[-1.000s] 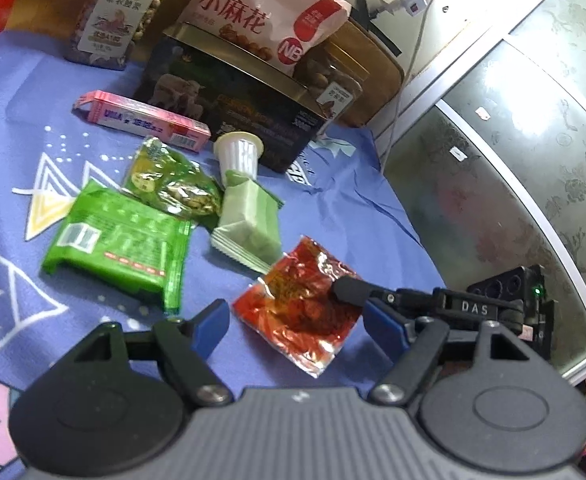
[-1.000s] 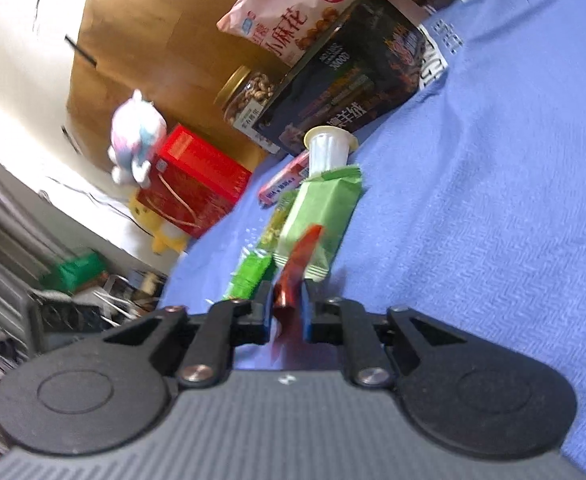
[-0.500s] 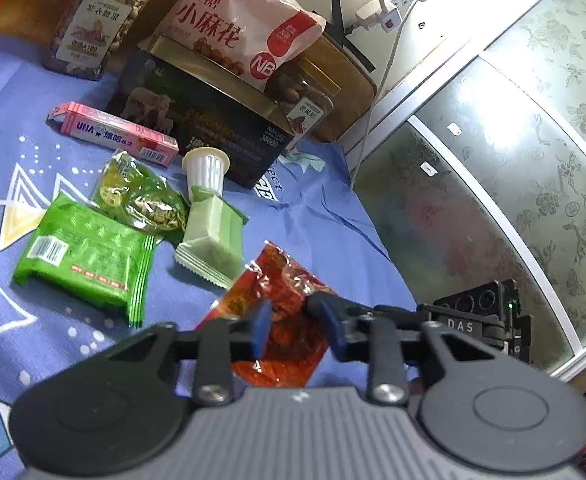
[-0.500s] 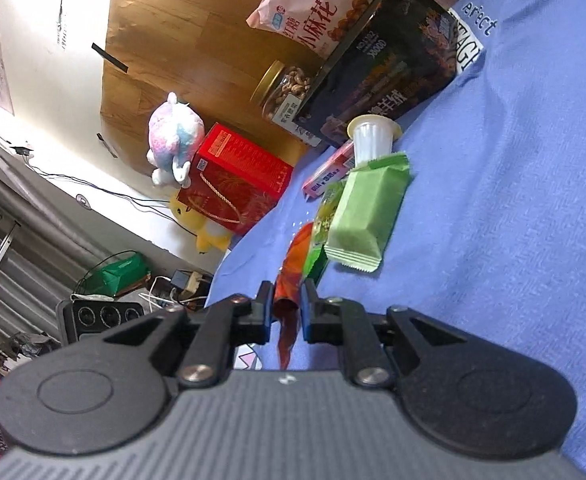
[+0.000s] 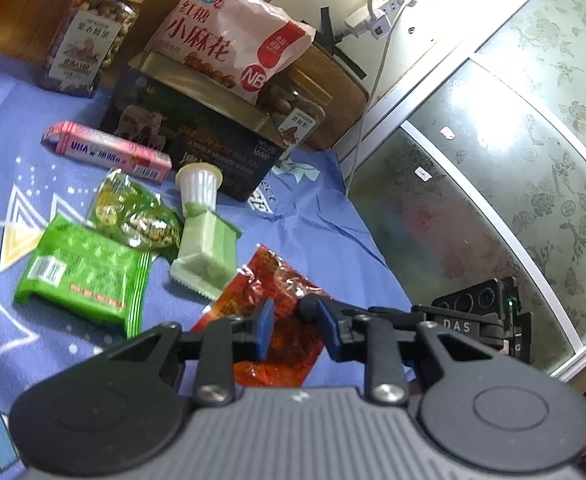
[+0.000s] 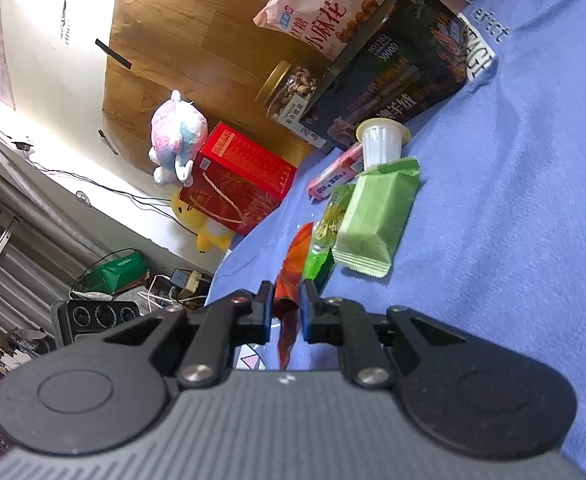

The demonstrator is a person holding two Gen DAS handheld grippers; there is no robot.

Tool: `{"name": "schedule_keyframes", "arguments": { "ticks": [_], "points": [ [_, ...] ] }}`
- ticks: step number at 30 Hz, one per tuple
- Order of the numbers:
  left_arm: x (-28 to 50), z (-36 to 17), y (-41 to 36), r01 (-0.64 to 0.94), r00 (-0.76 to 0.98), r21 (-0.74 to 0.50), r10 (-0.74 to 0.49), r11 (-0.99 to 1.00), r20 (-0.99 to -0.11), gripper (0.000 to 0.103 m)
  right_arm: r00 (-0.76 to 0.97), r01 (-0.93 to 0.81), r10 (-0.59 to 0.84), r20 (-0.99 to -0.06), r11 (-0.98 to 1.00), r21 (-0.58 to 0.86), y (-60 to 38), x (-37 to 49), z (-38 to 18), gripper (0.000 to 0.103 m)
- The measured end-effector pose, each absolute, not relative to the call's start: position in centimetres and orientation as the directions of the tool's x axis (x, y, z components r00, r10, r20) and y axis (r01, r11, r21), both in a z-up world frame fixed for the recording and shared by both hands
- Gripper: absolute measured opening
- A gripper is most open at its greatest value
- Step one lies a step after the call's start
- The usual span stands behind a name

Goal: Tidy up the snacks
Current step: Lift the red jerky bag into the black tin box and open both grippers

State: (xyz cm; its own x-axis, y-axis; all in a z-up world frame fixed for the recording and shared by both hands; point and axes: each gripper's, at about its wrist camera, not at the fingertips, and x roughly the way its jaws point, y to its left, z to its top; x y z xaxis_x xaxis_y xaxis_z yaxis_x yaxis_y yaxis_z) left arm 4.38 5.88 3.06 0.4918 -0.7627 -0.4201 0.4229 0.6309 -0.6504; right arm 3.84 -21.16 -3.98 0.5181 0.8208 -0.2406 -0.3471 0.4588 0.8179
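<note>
A crinkled red snack packet (image 5: 277, 280) hangs just above the blue cloth (image 5: 313, 220). My left gripper (image 5: 293, 328) has its blue pads drawn in close on the packet's near part, which fills the narrow gap between them. My right gripper (image 6: 286, 304) is shut on the packet's (image 6: 293, 264) edge, seen edge-on between its black fingers. In the left wrist view the right gripper (image 5: 307, 308) reaches in from the right, its tip beside my left pad.
On the cloth lie a green packet (image 5: 85, 276), a pale green bar (image 5: 207, 254), a yellow-green bag (image 5: 133, 212), a white cup (image 5: 199, 184) and a pink box (image 5: 109, 150). Behind stand a dark box (image 5: 197, 136), a pink bag (image 5: 229, 40) and a nut jar (image 5: 89, 44).
My left jaws went from wide apart to closed in on the red packet. The right gripper kept its grip, and its view tilted a little.
</note>
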Motion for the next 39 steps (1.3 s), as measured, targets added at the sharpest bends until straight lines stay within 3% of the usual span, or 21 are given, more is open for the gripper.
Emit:
{"name": "schedule_keyframes", "arguments": {
  "ticks": [10,22,32,35,37,39],
  "points": [
    [7.2,6.9,5.2,0.5,0.533,-0.567,-0.749,0.654,-0.394,0.024,0.558,-0.424,0.799,-0.224,0.507,0.75,-20.9,6.7,-0.3,0.017],
    [17.3,12.0,3.0,0.546,0.631,-0.438,-0.694,0.714,-0.346,0.024,0.667,-0.466,0.712,-0.22,0.628,0.623,-20.5,15.8,5.2,0.017],
    [25.2,8.3,0.4,0.479,0.635,-0.495,-0.675,0.725,-0.375,0.025,0.734,-0.424,0.578,-0.356,0.8,0.424,-19.9,21.6,4.0,0.017],
    [26.7,7.1,0.1,0.438,0.63,-0.509,-0.657,0.741,-0.414,0.026,0.806,-0.355,0.462,-0.369,0.877,0.323,-19.6,21.8,3.3,0.024],
    [27.0,6.5,0.4,0.418,0.626,-0.518,-0.65,0.746,-0.431,0.026,0.825,-0.33,0.431,-0.365,0.892,0.308,-19.8,21.8,2.9,0.035],
    [26.6,6.3,1.1,0.407,0.63,-0.521,-0.643,0.75,-0.434,0.026,0.834,-0.315,0.426,-0.35,0.889,0.332,-20.5,21.6,2.8,0.035]
  ]
}}
